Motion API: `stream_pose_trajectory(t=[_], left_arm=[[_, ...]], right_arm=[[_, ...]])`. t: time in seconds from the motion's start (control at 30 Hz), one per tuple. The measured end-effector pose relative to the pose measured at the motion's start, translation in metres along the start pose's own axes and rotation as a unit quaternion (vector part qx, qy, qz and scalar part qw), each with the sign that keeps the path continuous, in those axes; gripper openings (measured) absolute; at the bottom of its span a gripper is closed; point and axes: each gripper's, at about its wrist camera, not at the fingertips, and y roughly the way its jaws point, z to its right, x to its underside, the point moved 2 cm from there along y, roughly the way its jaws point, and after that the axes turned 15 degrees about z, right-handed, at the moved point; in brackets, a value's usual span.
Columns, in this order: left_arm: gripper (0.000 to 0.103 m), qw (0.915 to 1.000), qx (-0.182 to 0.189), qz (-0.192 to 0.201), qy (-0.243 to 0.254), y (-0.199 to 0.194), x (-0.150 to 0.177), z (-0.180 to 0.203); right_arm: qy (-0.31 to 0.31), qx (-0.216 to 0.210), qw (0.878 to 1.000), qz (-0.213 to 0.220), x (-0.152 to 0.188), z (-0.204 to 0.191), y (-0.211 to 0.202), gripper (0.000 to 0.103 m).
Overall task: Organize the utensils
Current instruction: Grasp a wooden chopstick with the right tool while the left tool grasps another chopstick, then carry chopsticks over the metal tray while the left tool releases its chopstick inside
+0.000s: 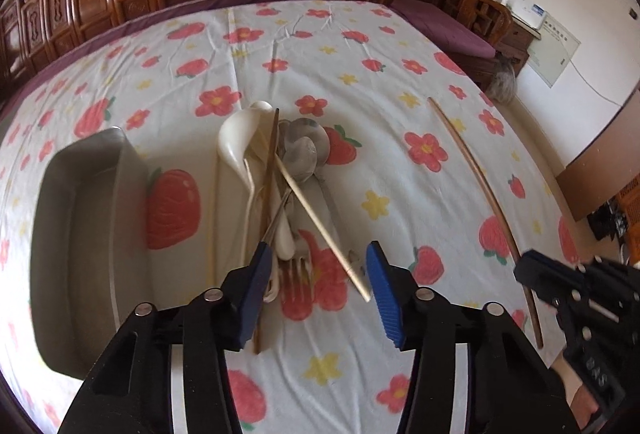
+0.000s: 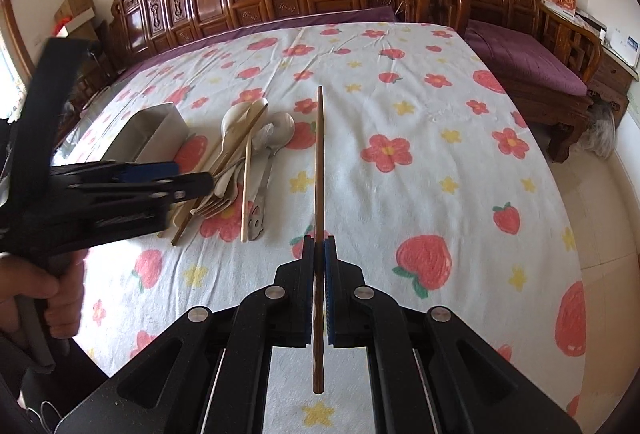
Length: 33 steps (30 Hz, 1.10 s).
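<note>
Carved wooden benches with purple cushions behind, and in front a table under a white cloth [image 1: 400, 161] printed with strawberries and flowers. Near the middle of the cloth, a tangled heap of utensils: white ceramic spoon [image 1: 240, 137], metal spoons [image 1: 304, 145], metal fork [image 1: 294, 266] with tines toward the camera, pale chopstick [image 1: 324, 230] lying slantwise across the heap, darker chopstick [image 1: 269, 169] running lengthwise through it. Just left of the heap, metal tray [image 1: 80, 234], rectangular, nothing visible inside from either view. Left gripper [image 1: 316, 290] held low over the near end of the heap, blue pads spread wide, fork and pale chopstick tip between them, gripping nothing. Right gripper [image 2: 319, 254] pressed together on a dark brown chopstick [image 2: 319, 153], pinched near the handle end, the long shaft pointing straight ahead and raised off the cloth, well to the right of the heap. Judging by the bare tray and the unsorted heap: barely begun. One chopstick lifted out but not yet put anywhere; spoons, fork and remaining chopsticks all left to sort. Likely destination the tray, though nothing in view confirms that. Likely trouble: crossed pieces dragging one another when any single one is pulled free.
</note>
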Motion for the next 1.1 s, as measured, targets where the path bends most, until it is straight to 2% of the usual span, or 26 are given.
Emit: stream_pose_trajectory(t=[0.23,0.53,0.67,0.77,1.1], left_arm=[[0.03,0.9983,-0.017,-0.036,-0.043,0.038,-0.003,-0.002],[0.023,0.9958,-0.061,-0.055,-0.039,0.058,-0.002,0.0],[0.007,0.9946,-0.075,-0.065,-0.031,0.062,0.0,0.003],[0.005,0.9953,-0.066,-0.059,-0.04,0.057,-0.001,0.004],[0.005,0.9988,-0.032,-0.027,-0.025,0.008,0.001,0.015]], right_arm=[[0.034,-0.003,0.999,0.009,-0.006,0.021,-0.007,0.006],[0.045,-0.016,0.999,0.009,-0.008,0.022,-0.008,0.006],[0.043,-0.018,0.999,0.01,-0.008,0.019,-0.009,0.006],[0.041,-0.017,0.999,0.008,-0.008,0.019,-0.008,0.006],[0.031,-0.023,0.999,0.011,-0.008,0.009,-0.009,0.006]])
